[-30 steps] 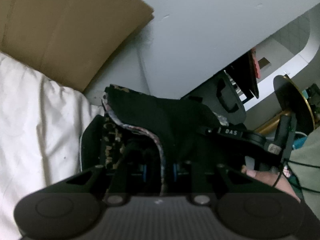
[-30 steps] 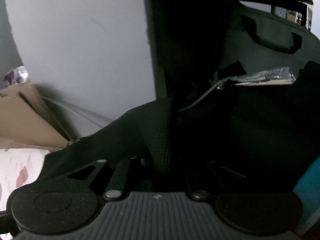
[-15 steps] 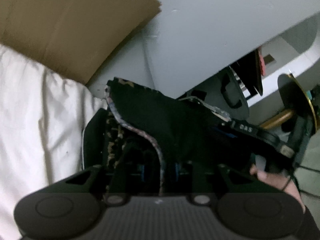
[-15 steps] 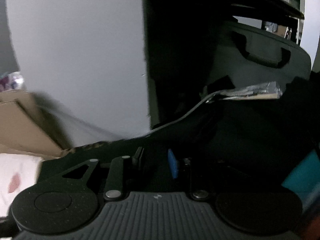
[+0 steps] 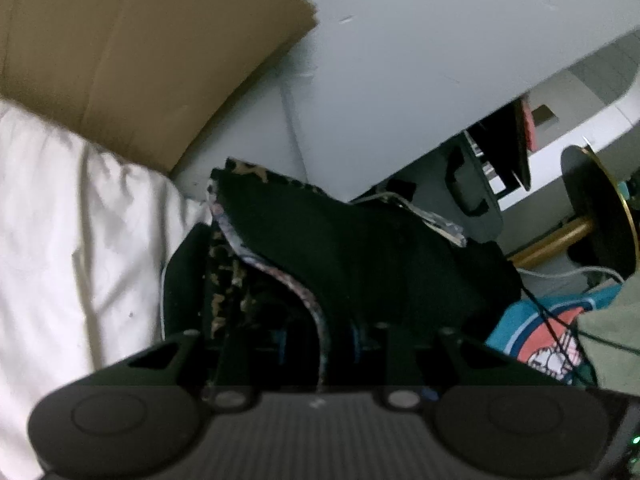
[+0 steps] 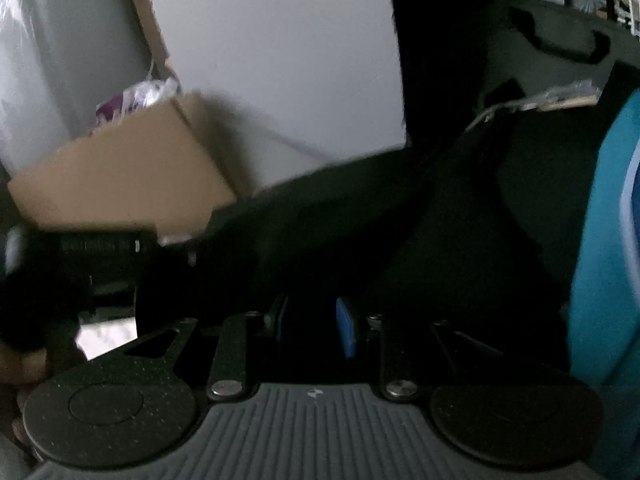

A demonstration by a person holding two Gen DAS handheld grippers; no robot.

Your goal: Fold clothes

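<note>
Two blue-padded grippers — soft black garment (image 5: 360,248), patterned hem.

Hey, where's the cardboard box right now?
In the left wrist view the cardboard box fills the upper left, against the grey wall, above the white sheet and left of the black garment.

Matt black cloth garment (image 5: 360,256), creased white cotton sheet (image 5: 60,240), dull brown cardboard box (image 5: 132,48), shiny brass pole (image 5: 552,240), ribbed matt plastic left gripper (image 5: 320,344)
</note>
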